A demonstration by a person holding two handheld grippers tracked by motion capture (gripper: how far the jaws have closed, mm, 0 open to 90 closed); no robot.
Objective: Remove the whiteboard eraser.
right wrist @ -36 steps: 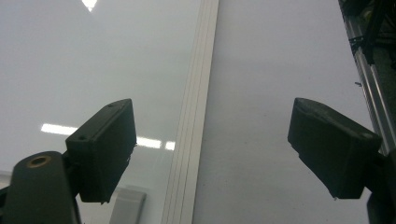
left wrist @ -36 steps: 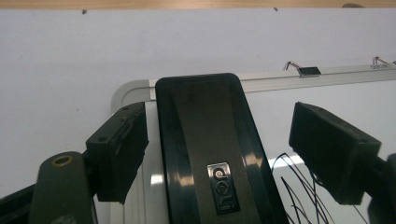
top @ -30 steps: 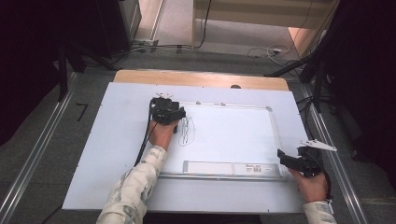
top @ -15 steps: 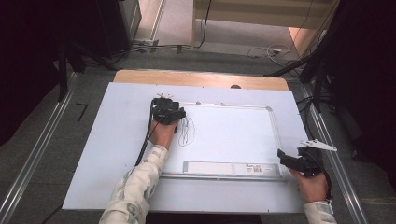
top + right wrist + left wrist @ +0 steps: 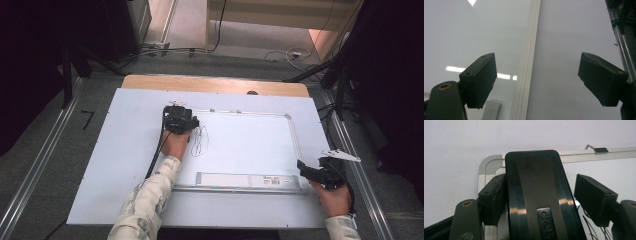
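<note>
Whiteboard (image 5: 245,145) lies flat on the pale surface (image 5: 125,150), and the black eraser (image 5: 536,195) sits at its far-left corner, right between the jaws of the left tool (image 5: 179,120). From the left tool's own camera, one jaw touches the eraser's side while the other stands a little off it, so that is a loose bracket rather than a firm clamp; whether it is about to close or has just let go, I cannot tell. A black scribble (image 5: 199,140) waits just beside the left hand (image 5: 175,144), unwiped.

Over a second, almost nothing has moved! The left tool has kept its spot at the corner, and the right tool (image 5: 316,172) has only shifted a touch by the board's near-right corner. Its jaws are wide apart with nothing in them, hovering over the board's frame (image 5: 526,75).

What does that stillness mean? My read: a pause at the grasp, with the erasing not yet begun. The scribble is close, so a short sweep toward it looks like the natural next play, once that second jaw meets the eraser.
</note>
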